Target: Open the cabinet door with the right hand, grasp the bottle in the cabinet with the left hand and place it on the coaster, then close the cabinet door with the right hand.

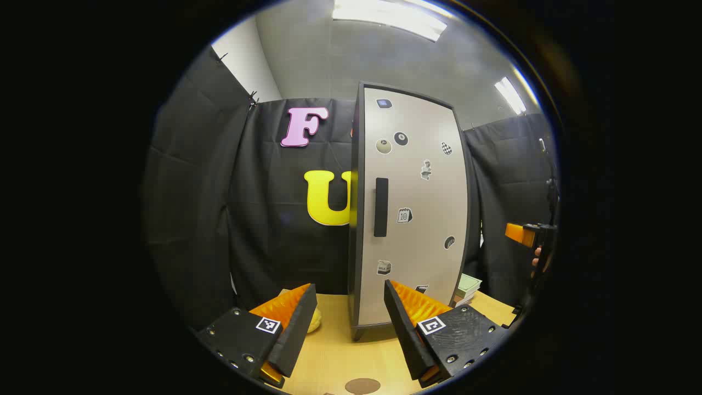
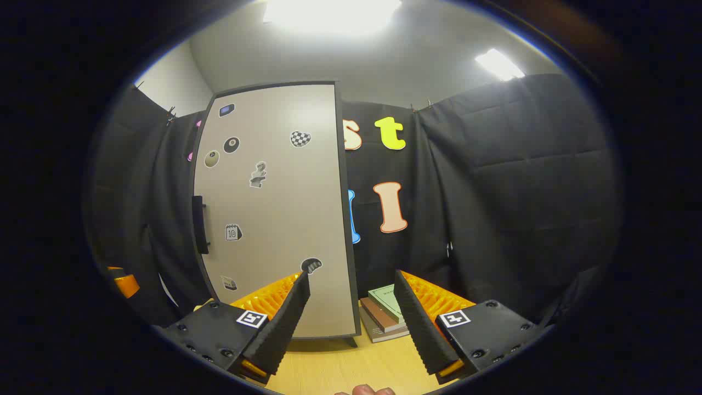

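In the left gripper view, the left tongs (image 1: 348,321) are hovering spread over the tabletop (image 1: 334,356), the coaster (image 1: 362,385) lying just below them. The cabinet door (image 1: 408,208) is standing closed ahead, its upright handle (image 1: 380,207) at the door's left edge. In the right gripper view, the right tongs (image 2: 351,318) are gaping empty, the handle (image 2: 199,224) lying up and left. The bottle is presumably hiding inside.

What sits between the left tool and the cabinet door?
Bare tabletop in the left gripper view; the left tool is open, short of the closed cabinet door.
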Tool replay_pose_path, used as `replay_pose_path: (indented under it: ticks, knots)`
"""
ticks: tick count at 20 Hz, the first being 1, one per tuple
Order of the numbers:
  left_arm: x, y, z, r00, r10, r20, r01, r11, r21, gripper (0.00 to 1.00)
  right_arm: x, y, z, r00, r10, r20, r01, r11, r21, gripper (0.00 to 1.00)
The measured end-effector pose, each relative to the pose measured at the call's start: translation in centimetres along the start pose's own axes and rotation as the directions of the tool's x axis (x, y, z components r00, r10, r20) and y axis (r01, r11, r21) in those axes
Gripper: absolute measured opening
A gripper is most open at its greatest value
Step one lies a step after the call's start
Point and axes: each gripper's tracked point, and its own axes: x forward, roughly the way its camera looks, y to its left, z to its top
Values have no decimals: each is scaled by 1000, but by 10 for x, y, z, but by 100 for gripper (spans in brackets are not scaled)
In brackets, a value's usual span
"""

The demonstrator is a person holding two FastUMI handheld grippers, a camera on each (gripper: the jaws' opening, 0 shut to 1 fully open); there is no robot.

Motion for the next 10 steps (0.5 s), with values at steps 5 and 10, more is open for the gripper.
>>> replay_pose_path:
  ticks: [5, 10]
  knots:
    - [0, -2, -10, 1000, 1, -19, -1, 1000, 9, 72, 2, 8, -3, 1000, 20, -14, -20, 1000, -9, 97]
    - [-1, -5, -18, 999, -2, -35, 2, 1000, 1, 72, 2, 14, -8, 999, 32, -33, -33, 999, -14, 97]
